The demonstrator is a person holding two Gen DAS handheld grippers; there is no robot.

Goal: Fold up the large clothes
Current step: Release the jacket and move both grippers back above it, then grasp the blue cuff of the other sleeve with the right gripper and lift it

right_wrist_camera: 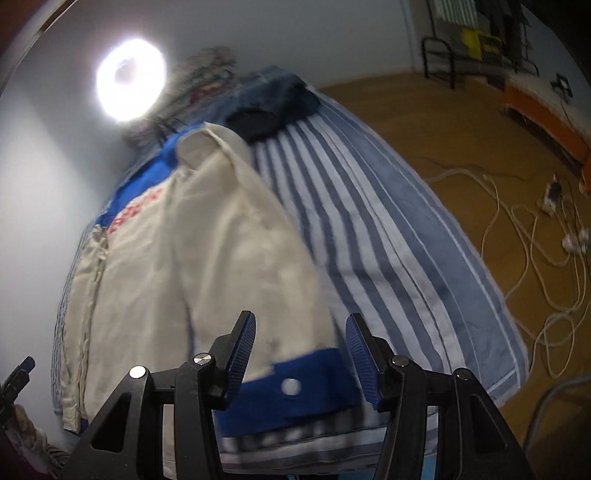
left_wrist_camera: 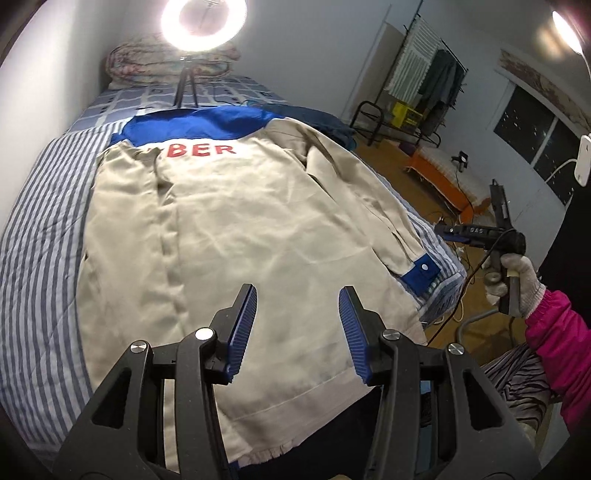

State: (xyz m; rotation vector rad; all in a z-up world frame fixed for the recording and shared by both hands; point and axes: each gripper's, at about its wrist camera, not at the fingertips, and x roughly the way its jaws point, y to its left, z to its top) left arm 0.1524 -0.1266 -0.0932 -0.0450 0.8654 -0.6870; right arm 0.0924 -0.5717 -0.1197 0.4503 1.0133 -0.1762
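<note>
A beige jacket (left_wrist_camera: 236,221) with a blue yoke and red letters lies back-up on the striped bed (left_wrist_camera: 40,229). Its right sleeve ends in a blue cuff (left_wrist_camera: 421,275) with a white snap. My left gripper (left_wrist_camera: 297,295) is open and empty above the jacket's hem. My right gripper (right_wrist_camera: 299,325) is open, hovering just above the blue cuff (right_wrist_camera: 295,384) of the sleeve (right_wrist_camera: 240,240). In the left wrist view the right gripper (left_wrist_camera: 498,206) is held by a gloved hand off the bed's right edge.
A ring light (left_wrist_camera: 203,20) on a tripod stands at the bed's head by a rolled quilt (left_wrist_camera: 147,62). Dark blue clothes (right_wrist_camera: 273,99) lie at the far right of the bed. Cables (right_wrist_camera: 535,229) lie on the wooden floor. A clothes rack (left_wrist_camera: 428,70) stands beyond.
</note>
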